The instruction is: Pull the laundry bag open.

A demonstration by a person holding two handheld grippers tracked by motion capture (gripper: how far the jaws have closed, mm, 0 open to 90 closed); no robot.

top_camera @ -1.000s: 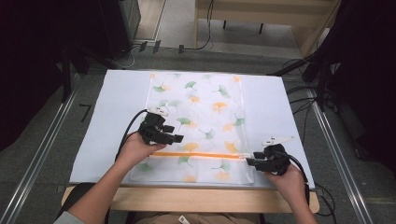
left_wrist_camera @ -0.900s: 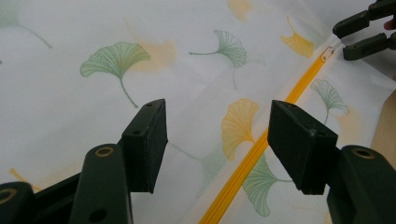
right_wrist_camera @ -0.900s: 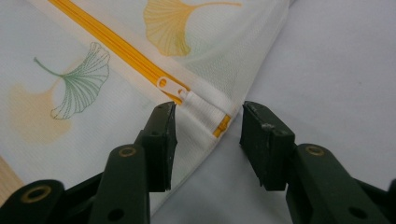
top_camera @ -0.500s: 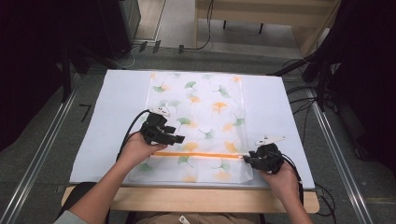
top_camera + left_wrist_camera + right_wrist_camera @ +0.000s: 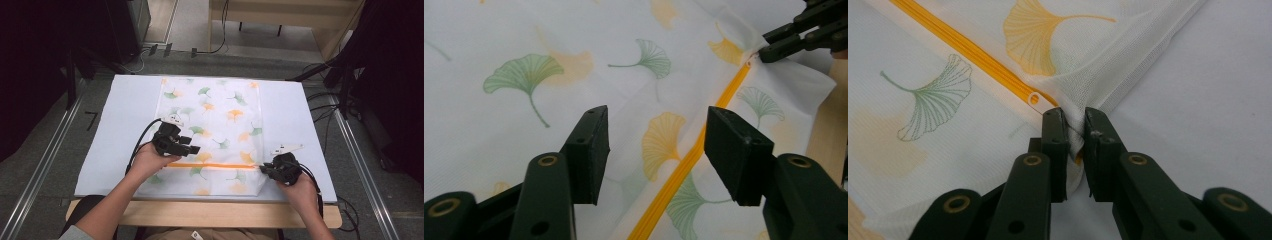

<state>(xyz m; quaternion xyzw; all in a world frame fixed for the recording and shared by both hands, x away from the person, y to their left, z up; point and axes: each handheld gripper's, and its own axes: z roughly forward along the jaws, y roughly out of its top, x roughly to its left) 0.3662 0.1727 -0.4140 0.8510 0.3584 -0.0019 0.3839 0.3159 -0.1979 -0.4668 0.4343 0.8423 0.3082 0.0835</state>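
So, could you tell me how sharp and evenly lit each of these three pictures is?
High view: soft, slightly grainy; table bright, surroundings nearly black. Left gripper view: even light, own jaws crisp, orange zipper blurring towards the far right gripper. Right gripper view: sharpest, mesh weave of the bag readable, no glare.

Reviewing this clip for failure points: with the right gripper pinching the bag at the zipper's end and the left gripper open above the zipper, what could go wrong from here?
1. The right gripper, whose jaws have just been closing, pinches a bunched fold of the mesh bag beside the zipper pull; thin fabric may slip out.
2. The left gripper hangs open over the orange zipper; closing there could catch cloth instead of the teeth.
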